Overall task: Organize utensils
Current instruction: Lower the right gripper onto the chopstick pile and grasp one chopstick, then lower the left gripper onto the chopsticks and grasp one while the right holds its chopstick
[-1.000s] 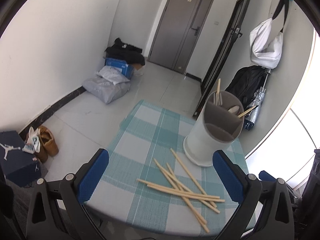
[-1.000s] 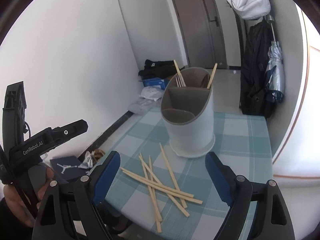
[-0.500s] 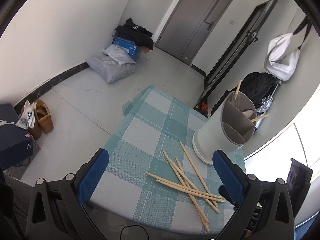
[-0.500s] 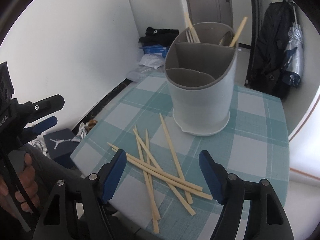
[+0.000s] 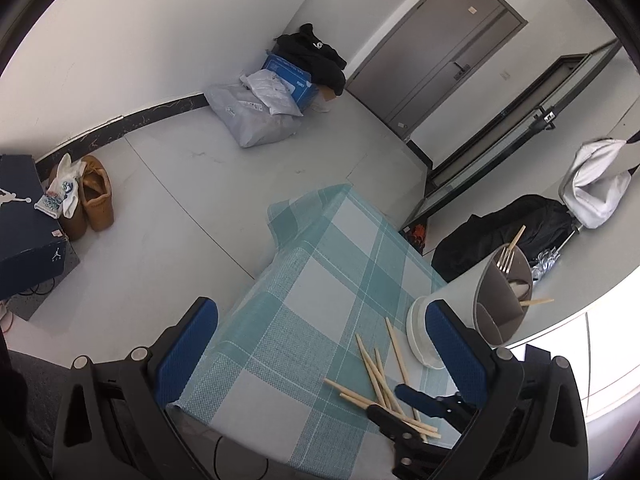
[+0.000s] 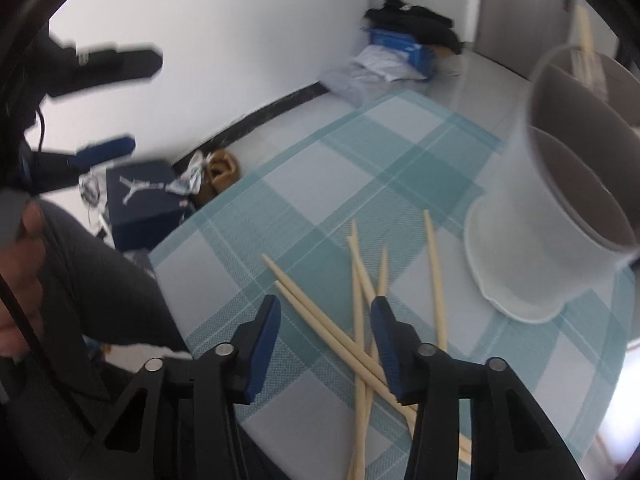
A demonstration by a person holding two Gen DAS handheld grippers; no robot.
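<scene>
A small table [image 5: 320, 264], covered by a teal and white checked cloth [image 6: 360, 168], is seen from above in both wrist views. A grey floor [image 5: 192, 184] and white walls surround it; a grey door [image 5: 436, 56] is seen at the far end.

A white utensil holder [image 6: 532, 264] with grey divided compartments stands upright on the cloth near the table's right edge. A fork [image 5: 505, 259] and a chopstick [image 5: 517, 240] stick out of its far compartment; a second stick [image 5: 538, 302] leans out at the side. The near compartment's content cannot be told.

Loose wooden chopsticks [image 6: 360, 308] lie crossed in a heap on the cloth, just beside the holder's base and near the table's front edge. One stick [image 6: 436, 276] lies closest to the base, a little apart from the rest.

The right gripper [image 6: 325, 314] is pointed down over the heap. Its blue-padded jaws have just been closing and stand partly apart. Two sticks pass between the pads in that view, but the pads are not seen pressing on them; in the left wrist view the same gripper [image 5: 384, 398] is seen with its tips at the heap.

The left gripper [image 5: 320, 346] is held wide apart over the cloth, with nothing between the pads. It is gripped by a hand [image 6: 18, 264] at the left edge of the right wrist view.

On the floor a dark shoebox [image 5: 24, 224], brown shoes [image 5: 94, 200], grey parcels [image 5: 256, 120] and a blue box [image 5: 290, 78] are seen.
</scene>
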